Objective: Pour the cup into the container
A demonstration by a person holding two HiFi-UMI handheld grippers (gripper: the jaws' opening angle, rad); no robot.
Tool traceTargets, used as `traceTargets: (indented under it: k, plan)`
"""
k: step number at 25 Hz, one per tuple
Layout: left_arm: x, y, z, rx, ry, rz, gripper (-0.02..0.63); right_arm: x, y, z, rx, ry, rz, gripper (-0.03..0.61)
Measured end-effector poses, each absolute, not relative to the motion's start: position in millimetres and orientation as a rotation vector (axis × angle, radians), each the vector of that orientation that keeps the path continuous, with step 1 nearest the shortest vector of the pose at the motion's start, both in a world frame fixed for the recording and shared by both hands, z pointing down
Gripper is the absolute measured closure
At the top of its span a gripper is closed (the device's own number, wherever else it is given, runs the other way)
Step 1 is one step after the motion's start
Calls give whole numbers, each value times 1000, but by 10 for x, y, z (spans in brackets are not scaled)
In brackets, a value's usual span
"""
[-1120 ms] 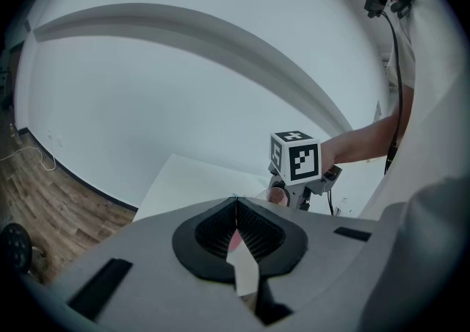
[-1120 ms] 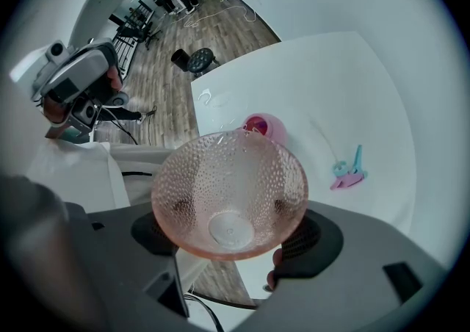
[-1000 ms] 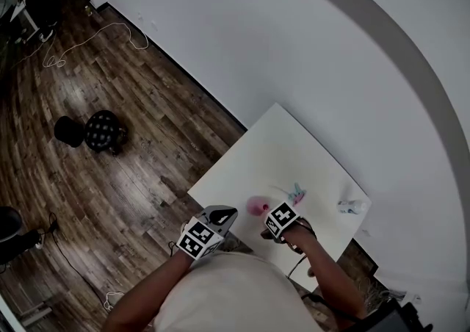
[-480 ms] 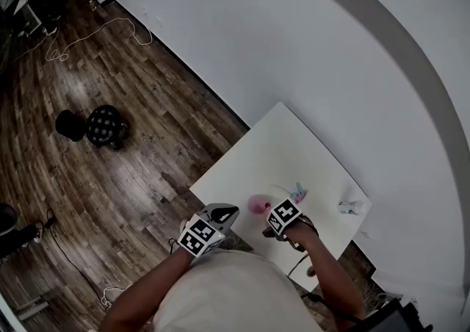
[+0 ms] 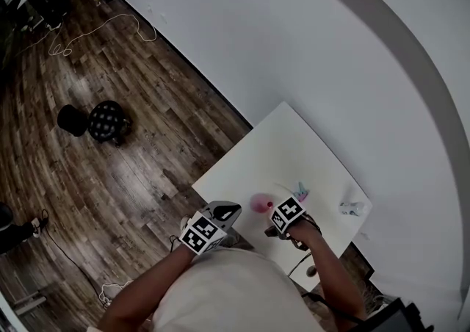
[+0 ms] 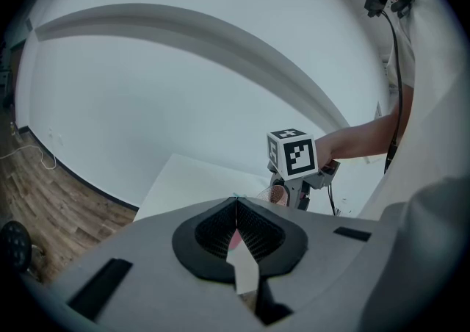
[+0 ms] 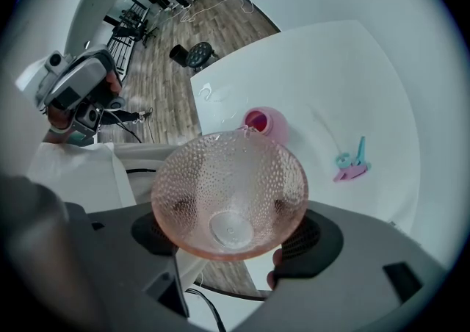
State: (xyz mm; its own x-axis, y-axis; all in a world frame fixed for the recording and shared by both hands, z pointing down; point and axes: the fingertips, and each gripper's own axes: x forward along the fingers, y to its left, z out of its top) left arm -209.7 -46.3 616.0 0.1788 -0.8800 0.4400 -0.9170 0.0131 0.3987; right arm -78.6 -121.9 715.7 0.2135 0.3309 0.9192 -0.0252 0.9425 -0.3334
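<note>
- Right hand-held gripper (image 7: 235,233) grasps a dimpled pink cup (image 7: 220,176), tipped and seemingly empty.
- A pink container (image 7: 258,120) sits just beyond it on the white bench (image 7: 323,66).
- Left hand-held gripper (image 6: 236,222) is clenched on nothing.
- Nothing has shifted lately, so the pour looks finished.

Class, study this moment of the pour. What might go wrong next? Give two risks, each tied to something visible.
1. The cup, gripped by the right gripper, looks wider than the small pink container by its rim, so contents may land on the white table.
2. The container stands unheld: the left gripper is shut and empty, so a nudge from the cup might tip it.
</note>
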Motion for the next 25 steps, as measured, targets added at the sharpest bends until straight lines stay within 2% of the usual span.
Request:
traceTargets:
  k: [25]
  plan:
    - [-2098,-437,6267,1843,-1705,67,601,-781,-1255,7130,-292,-1276,255,210]
